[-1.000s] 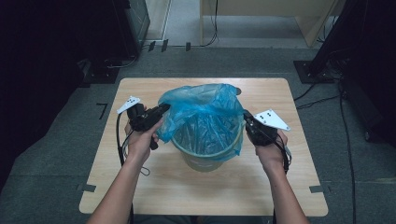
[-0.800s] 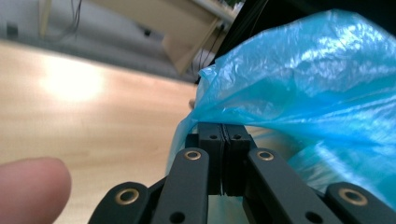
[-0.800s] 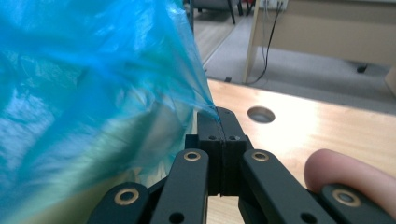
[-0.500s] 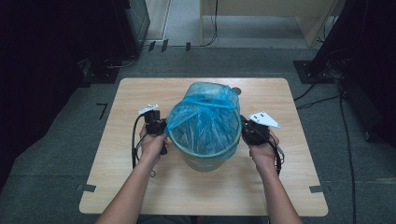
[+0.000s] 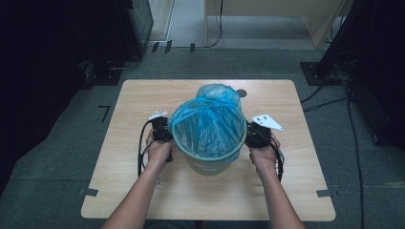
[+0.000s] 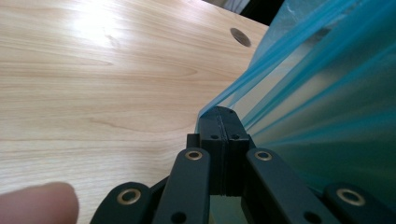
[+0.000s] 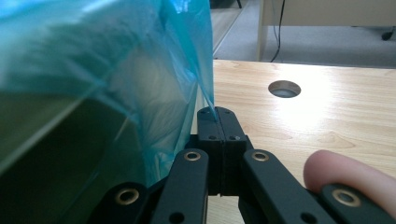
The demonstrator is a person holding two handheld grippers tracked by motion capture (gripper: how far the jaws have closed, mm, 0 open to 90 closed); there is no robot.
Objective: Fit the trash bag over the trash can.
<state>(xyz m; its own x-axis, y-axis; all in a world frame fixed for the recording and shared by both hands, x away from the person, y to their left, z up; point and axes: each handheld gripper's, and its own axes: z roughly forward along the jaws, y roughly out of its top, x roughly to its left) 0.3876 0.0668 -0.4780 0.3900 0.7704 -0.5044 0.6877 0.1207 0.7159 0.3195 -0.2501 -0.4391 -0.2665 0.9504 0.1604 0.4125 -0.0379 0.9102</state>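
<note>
A blue bin liner [image 5: 206, 121] is stretched over the rim of a green wastebasket [image 5: 210, 161] set mid-tabletop [image 5: 133, 100]. Its film is pinched at either side by the left gripper [image 6: 224, 122] and right gripper [image 7: 218, 122] (jaws pressed together on thin plastic in both gripper views).

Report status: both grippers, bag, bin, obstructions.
Left gripper shut on blue bag edge; right gripper shut on opposite edge. Bag stretched over green bin rim, on wooden table. Nothing blocking.
</note>
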